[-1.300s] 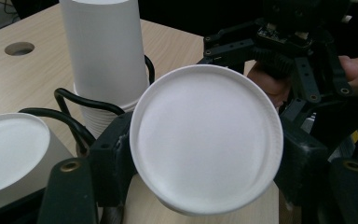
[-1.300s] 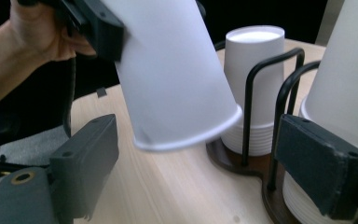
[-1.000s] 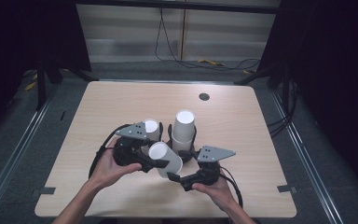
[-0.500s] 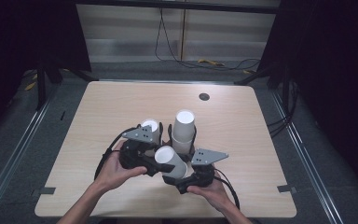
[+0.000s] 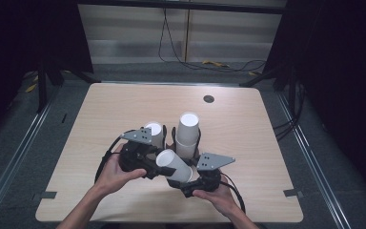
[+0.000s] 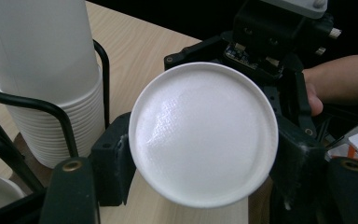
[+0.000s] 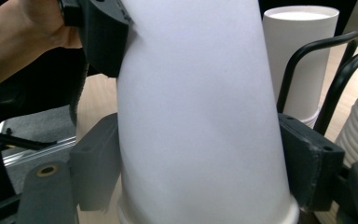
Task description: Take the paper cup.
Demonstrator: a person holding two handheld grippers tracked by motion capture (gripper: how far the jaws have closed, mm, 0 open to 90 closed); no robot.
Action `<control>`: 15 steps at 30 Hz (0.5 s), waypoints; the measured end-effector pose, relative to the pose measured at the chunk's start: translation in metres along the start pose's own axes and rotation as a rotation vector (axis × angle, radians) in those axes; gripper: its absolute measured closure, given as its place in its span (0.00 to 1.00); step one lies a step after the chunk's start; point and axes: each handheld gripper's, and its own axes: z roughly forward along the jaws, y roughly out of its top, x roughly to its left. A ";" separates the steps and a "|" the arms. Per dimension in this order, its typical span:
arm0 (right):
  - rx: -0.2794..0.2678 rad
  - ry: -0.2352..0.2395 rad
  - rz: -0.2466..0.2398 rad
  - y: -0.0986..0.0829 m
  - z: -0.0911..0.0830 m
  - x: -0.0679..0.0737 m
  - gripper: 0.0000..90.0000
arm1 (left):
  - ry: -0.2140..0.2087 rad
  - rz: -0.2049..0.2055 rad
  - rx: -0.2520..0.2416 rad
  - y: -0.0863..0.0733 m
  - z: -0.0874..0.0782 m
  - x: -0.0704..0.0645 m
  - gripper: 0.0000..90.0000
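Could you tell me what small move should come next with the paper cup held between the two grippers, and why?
Probably open the left hand-held gripper: the right hand-held gripper already clamps the paper cup across its sides, so it seems to need no second hold.

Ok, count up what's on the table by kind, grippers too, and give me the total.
Cup stacks: 2
Loose cup: 1
Wire rack: 1
Grippers: 2, left gripper and right gripper
Total: 6
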 end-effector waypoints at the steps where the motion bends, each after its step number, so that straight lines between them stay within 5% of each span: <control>1: 0.001 0.000 -0.002 0.000 0.000 0.000 0.26 | -0.003 -0.004 -0.005 0.000 0.000 0.000 0.36; 9: 0.027 0.009 0.004 0.001 -0.001 -0.001 0.27 | -0.018 0.004 0.000 -0.003 0.001 0.003 0.35; 15: 0.037 0.011 0.014 0.003 -0.005 -0.002 0.28 | 0.027 0.047 0.034 -0.001 0.005 -0.005 0.25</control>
